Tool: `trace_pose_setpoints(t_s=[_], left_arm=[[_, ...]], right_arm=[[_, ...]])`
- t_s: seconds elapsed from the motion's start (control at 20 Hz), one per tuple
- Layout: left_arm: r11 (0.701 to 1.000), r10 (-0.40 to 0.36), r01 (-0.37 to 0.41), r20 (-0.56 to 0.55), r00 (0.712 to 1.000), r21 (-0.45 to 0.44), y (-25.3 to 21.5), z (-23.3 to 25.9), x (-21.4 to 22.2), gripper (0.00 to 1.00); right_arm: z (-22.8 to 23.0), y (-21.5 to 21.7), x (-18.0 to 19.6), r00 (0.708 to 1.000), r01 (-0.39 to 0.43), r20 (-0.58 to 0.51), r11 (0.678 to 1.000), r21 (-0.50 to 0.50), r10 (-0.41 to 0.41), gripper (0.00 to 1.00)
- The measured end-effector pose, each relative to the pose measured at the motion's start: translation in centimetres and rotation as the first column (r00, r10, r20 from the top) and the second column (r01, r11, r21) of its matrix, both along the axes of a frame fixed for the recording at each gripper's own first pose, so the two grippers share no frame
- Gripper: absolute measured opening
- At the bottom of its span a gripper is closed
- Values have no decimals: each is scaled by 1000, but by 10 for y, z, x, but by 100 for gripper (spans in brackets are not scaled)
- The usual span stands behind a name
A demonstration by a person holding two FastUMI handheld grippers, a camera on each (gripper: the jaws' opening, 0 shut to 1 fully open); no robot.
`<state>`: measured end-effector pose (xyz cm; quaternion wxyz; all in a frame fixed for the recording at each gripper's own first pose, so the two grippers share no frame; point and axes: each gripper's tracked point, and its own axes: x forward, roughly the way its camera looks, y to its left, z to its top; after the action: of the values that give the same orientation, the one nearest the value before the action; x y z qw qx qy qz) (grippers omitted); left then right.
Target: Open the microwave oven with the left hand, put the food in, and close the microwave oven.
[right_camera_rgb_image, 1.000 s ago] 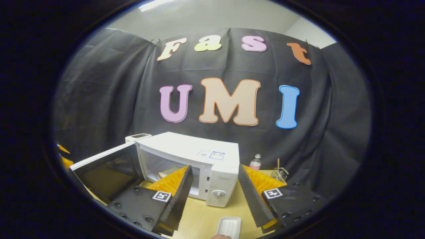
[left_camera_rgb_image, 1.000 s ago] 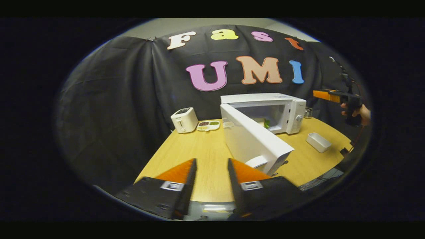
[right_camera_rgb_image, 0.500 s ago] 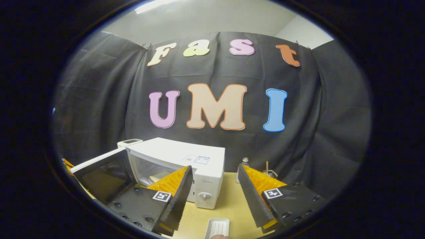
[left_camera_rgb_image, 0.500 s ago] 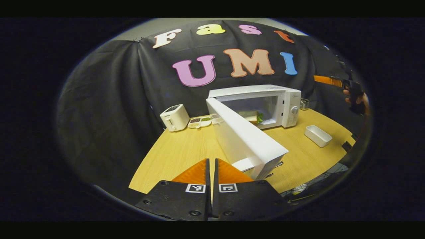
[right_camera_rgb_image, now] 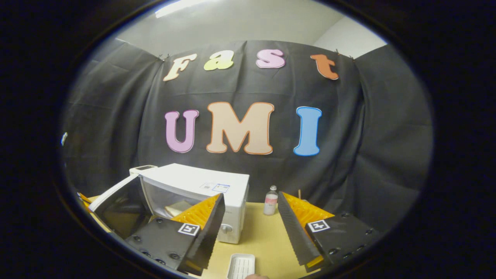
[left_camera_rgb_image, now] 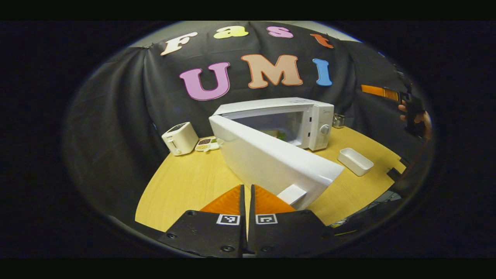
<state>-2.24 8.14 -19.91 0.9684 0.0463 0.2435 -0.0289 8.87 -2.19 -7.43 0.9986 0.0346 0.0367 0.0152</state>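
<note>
— What is the left gripper (left_camera_rgb_image: 247, 193) doing?
— Its two fingers are pressed together with nothing between them. It sits low over the wooden table (left_camera_rgb_image: 186, 182), just by the outer edge of the microwave door (left_camera_rgb_image: 271, 162).
— Is the door open?
— Yes, partly. It swings out from the microwave (left_camera_rgb_image: 306, 116) toward the gripper. Inside the microwave you can see the food (left_camera_rgb_image: 278, 133), a bit of bread with something green.
— And the right gripper (right_camera_rgb_image: 251, 217)?
— Its fingers are wide apart and hold nothing. It is up in the air, and the microwave (right_camera_rgb_image: 201, 186) is just behind its left finger. In the left gripper view it is far off to the right, with a hand (left_camera_rgb_image: 420, 120) holding it.
— What else is on the table?
— A white tray (left_camera_rgb_image: 355, 161) by the microwave, a toaster (left_camera_rgb_image: 179, 138), a snack dish (left_camera_rgb_image: 207, 143) and a small bottle (right_camera_rgb_image: 270, 200).
</note>
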Motion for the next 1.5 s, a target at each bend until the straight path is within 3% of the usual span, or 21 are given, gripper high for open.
trace_pose_setpoints(t_s=[0.15,0.2,0.25,0.4,0.45,0.5,1.2,1.5], left_arm=[[999,-15,15,6,1000,31,-11,0,9,2],[999,-30,30,6,1000,33,-18,-1,13,1],[998,-46,45,6,999,37,-26,-1,16,1],[996,-58,57,9,998,73,-39,-1,30,0],[995,-65,65,6,998,70,-45,-3,33,1],[996,-73,73,4,997,59,-52,-3,38,1],[996,-82,82,1,997,-29,-125,-6,132,1],[996,-41,43,26,999,-77,-153,-2,180,2]], right_arm=[[-2,-5,-2,1000,7,5,1000,-5,-7,75],[-2,-6,-4,1000,5,7,1000,-4,-5,85],[-2,-11,-6,1000,7,7,1000,-5,-7,75],[-4,-23,-13,1000,18,3,1000,2,-18,75],[-4,-28,-15,1000,23,3,1000,4,-23,85],[-6,-33,-16,1000,30,2,1000,3,-30,75],[-12,-112,-48,995,100,-4,995,-22,-100,75],[-17,-125,-44,998,60,-6,998,-32,-60,75]])
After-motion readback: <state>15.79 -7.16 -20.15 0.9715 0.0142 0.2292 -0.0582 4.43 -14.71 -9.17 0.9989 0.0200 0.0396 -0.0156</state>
